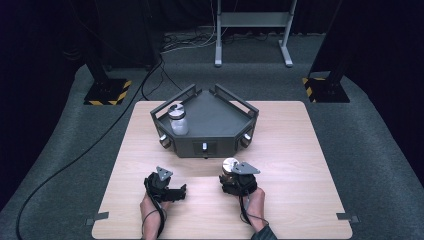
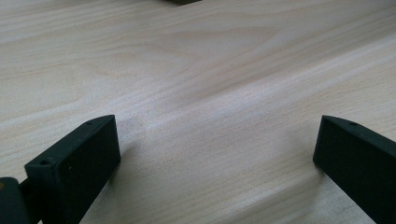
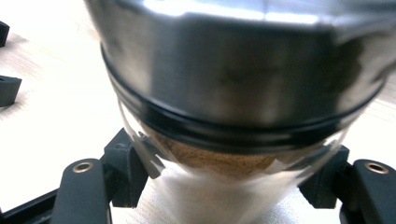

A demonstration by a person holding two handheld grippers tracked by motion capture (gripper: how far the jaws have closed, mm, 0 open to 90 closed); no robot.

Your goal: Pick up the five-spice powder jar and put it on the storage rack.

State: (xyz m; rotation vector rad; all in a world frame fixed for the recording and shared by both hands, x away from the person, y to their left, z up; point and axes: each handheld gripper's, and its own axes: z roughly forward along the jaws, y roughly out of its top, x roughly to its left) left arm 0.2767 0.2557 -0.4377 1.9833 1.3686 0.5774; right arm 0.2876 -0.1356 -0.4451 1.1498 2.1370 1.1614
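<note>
We hold the right gripper (image 1: 235, 181) near the middle of the desk (image 1: 300, 150), a little toward its near edge, with its jaws clamped on the clear glass body of a spice jar (image 1: 230, 165). In the right gripper view the jar (image 3: 233, 116) shows a wide metal lid above a dark ring, and brown powder sits in the glass between the two jaws. We grip below the lid, probably so the cap stays free and the glass walls give a flat, firm seat for the pads.

The left gripper (image 1: 167, 189) rests on the desk beside it, closer to the left edge, jaws well apart and holding nothing; the left gripper view has bare wood between them (image 2: 215, 140). We judge it is parked there to keep out of the right hand's path.

The dark grey tray (image 1: 220, 112) stands at the far edge of the desk, its pointed front facing us. A second jar (image 1: 178, 120), with white contents, stands upright in its left part. The right part is bare, so we judge the brown jar is bound for that side. The jar is just in front of the tray, apart from it.
</note>
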